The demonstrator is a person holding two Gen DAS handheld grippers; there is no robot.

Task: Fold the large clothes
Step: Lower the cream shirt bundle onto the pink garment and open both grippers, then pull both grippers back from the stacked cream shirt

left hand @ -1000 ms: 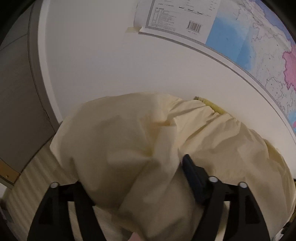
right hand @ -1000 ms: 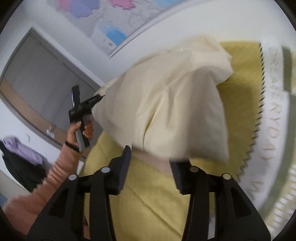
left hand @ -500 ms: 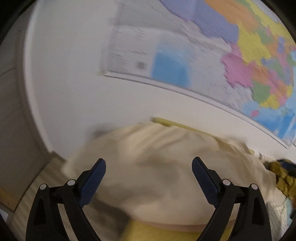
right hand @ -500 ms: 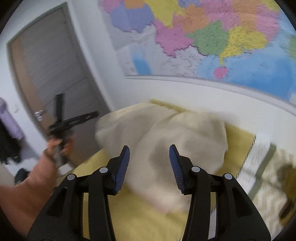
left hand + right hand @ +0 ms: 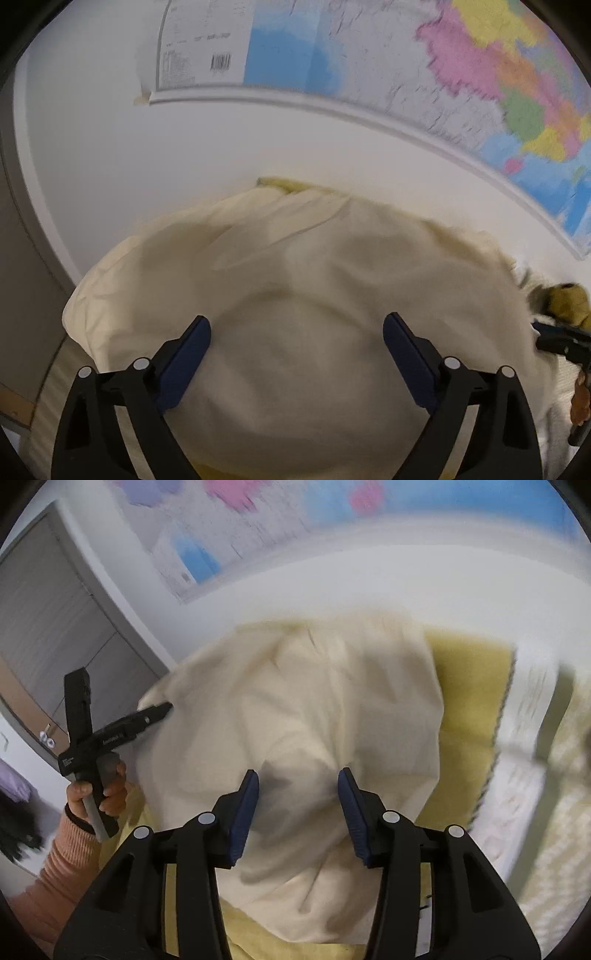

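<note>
— Where is the garment?

— The large cream-coloured cloth garment [image 5: 314, 314] lies in a rumpled heap on the yellow woven bedspread [image 5: 469, 709], up against the white wall below the big coloured paper wall map [image 5: 406, 62]. From my right side I see the bedspread showing past the garment's far edge and again under its near edge.

— And your jaws?

— My left gripper [image 5: 295, 343] has its blue-padded black jaws spread wide, holding nothing; the garment fills the space beyond them. My right gripper [image 5: 298, 794] is parted too, jaws standing just over the near part of the heap, and no cloth sits between the pads. Whether the tips touch the fabric, I cannot tell.

— Can either side see the other?

— Yes. From the right wrist, my left gripper shows at the garment's door-side edge, its tip right at the cloth, gripped by my left hand [image 5: 98, 794] in a salmon-pink ribbed sleeve [image 5: 55, 871]. Behind it stands the grey panelled door [image 5: 48, 627].
</note>
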